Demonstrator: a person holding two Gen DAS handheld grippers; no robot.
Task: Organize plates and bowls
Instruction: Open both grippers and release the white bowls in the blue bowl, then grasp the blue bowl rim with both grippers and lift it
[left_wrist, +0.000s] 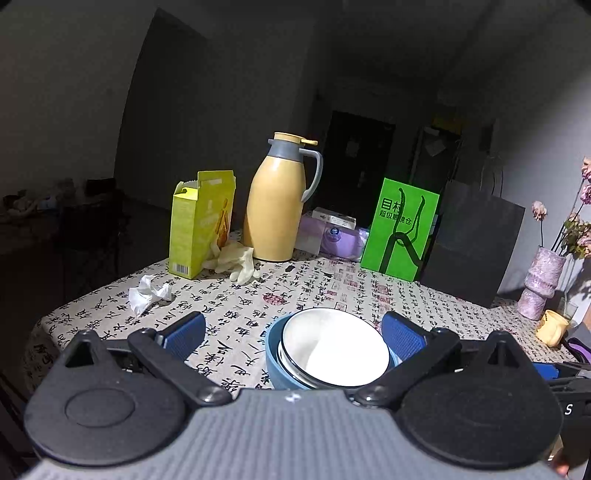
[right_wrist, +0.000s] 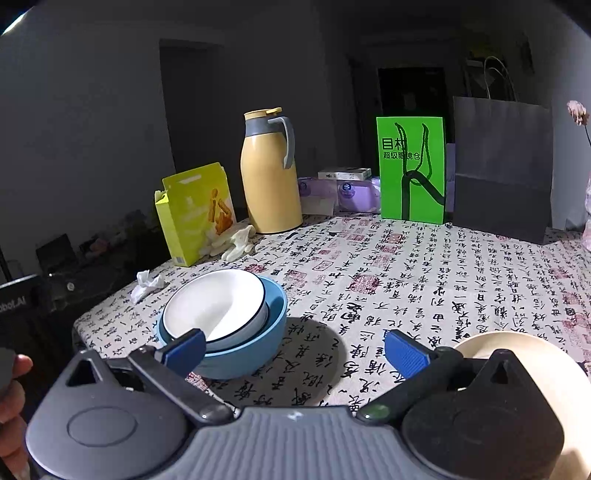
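A white bowl (left_wrist: 334, 347) sits nested inside a blue bowl (left_wrist: 275, 365) on the patterned tablecloth (left_wrist: 229, 295). My left gripper (left_wrist: 293, 338) is open just in front of the stack, with the bowls between its blue pads and nothing gripped. The right wrist view has the same white bowl (right_wrist: 214, 306) in the blue bowl (right_wrist: 247, 354) at lower left, touching nothing. My right gripper (right_wrist: 295, 350) is open and empty, its left pad in front of the blue bowl. A cream bowl (right_wrist: 517, 347) lies at lower right, partly hidden behind the right finger.
At the back stand a yellow jug (left_wrist: 275, 206), an open yellow-green box (left_wrist: 199, 221), a green bag (left_wrist: 400, 229) and a black paper bag (left_wrist: 476, 236). A glove (left_wrist: 236, 262) and crumpled tissue (left_wrist: 146, 293) lie left. A purple vase (left_wrist: 541, 280) and yellow mug (left_wrist: 552, 326) stand right.
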